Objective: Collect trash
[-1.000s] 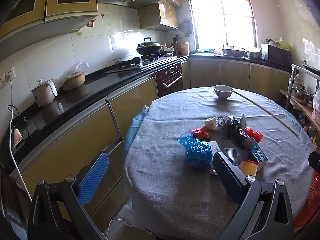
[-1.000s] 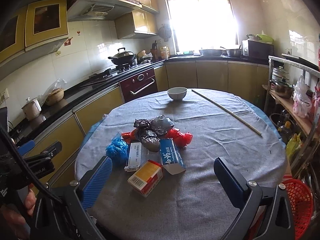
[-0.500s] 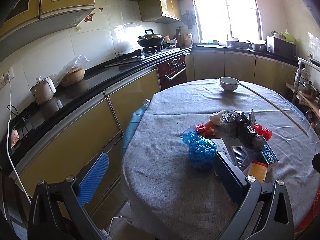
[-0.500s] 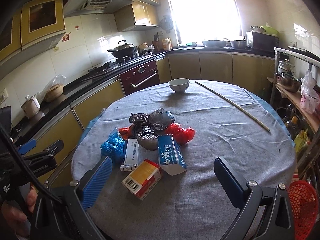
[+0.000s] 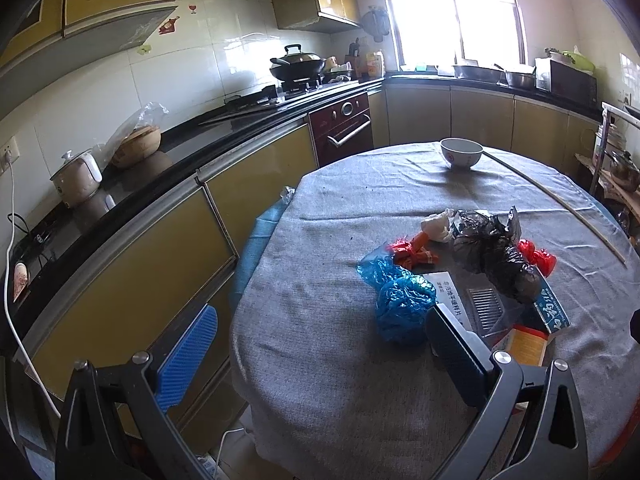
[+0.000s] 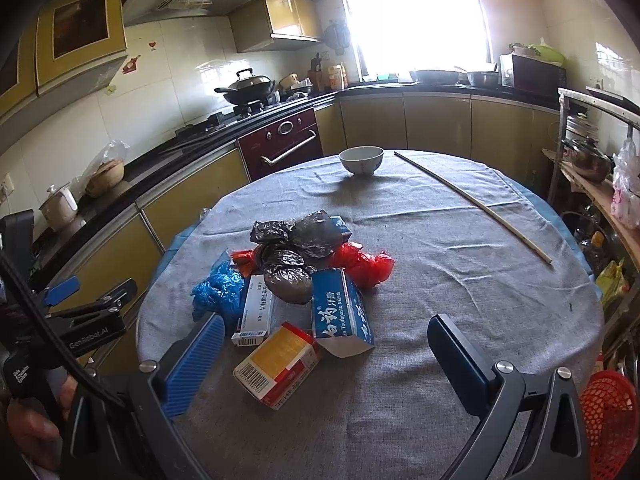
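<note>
1. One big round surface (image 6: 440,280) is covered with a rough grey cloth.
2. Two grippers are up in the air at its near edge. The left gripper (image 5: 320,344) is spread wide and holds nothing. The right gripper (image 6: 324,360) is spread wide too, and empty. Each has ribbed blue pads.
3. One red basket (image 6: 610,408) with holes sits low on the right, beside the surface.
4. One long thin stick (image 6: 472,200) lies on the far right of the cloth.
5. One white bowl (image 6: 361,160) stands at the far side.
6. The trash sits in one pile in the middle:
   - two crinkly black bags (image 6: 296,248), bunched together
   - one red bag (image 6: 364,264)
   - one blue bag (image 6: 218,290)
   - three cardboard boxes: a blue one (image 6: 340,312) that says "Toothpaste", a white one (image 6: 256,310) with small print, and a yellow and red one (image 6: 280,362) with a barcode.
</note>
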`<state>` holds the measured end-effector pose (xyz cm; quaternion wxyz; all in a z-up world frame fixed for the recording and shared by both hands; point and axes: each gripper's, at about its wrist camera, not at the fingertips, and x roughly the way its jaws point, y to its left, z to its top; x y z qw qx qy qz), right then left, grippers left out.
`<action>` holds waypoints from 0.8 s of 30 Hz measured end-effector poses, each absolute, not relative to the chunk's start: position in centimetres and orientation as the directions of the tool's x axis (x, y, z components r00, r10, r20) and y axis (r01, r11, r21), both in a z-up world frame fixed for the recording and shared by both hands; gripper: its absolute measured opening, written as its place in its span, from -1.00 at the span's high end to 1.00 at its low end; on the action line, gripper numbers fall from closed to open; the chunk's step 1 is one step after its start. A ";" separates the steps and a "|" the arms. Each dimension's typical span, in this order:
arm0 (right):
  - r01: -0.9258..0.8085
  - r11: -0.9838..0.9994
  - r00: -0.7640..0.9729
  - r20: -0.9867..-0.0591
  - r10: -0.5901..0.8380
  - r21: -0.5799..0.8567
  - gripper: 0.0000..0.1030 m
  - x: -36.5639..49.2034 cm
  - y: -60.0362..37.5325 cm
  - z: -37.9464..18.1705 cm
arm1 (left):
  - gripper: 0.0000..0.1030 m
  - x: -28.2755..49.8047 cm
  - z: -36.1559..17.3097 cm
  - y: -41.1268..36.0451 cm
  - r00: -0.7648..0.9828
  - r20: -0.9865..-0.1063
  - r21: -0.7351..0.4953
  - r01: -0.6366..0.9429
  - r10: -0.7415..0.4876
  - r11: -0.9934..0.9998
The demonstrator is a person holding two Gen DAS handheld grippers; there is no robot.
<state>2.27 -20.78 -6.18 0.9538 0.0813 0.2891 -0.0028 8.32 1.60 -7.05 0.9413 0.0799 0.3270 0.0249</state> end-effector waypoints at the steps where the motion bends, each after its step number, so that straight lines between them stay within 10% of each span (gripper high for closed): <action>1: 0.054 0.986 0.830 -0.557 0.043 0.157 -0.99 2.4 -20.9 -6.3 | -1.00 8.5 -7.1 1.5 0.783 -0.613 0.167 0.006 0.099 0.986; 24: 0.060 0.981 0.801 -0.596 0.062 0.183 -0.89 4.0 -21.8 -7.7 | -1.00 10.2 -7.9 0.6 0.768 -0.635 0.173 0.034 0.085 0.984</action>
